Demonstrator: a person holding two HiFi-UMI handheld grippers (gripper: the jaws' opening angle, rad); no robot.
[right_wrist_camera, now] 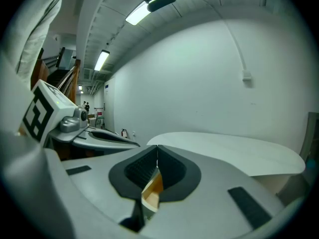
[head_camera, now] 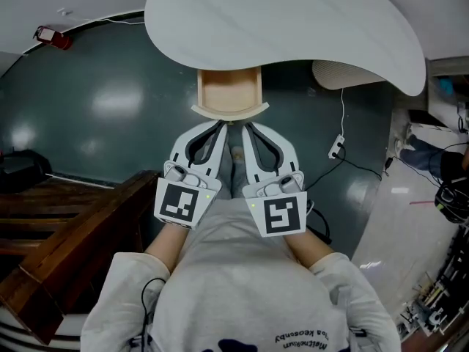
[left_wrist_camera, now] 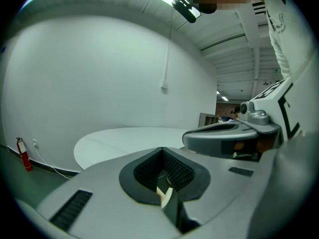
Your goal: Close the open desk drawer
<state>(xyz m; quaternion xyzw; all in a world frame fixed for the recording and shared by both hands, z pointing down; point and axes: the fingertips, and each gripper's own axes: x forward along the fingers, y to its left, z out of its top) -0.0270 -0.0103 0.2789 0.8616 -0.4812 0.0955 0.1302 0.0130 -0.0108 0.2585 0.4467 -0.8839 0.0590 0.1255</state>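
**Two clenched grippers lined up before an open desk drawer**

Nearest, at 6 o'clock, a person's grey-sleeved arms hold two grippers side by side. The left gripper (head_camera: pixel 218 129) and right gripper (head_camera: pixel 249 129) each have their jaws pressed together on nothing, tips aimed toward 12 o'clock. Just beyond the tips, one pale wooden drawer (head_camera: pixel 229 97) juts open from under one white oval desk (head_camera: pixel 293 20). To close it well, I'd judge both tips should meet the curved front evenly, either side of centre, then push straight toward 12 o'clock so it doesn't skew.
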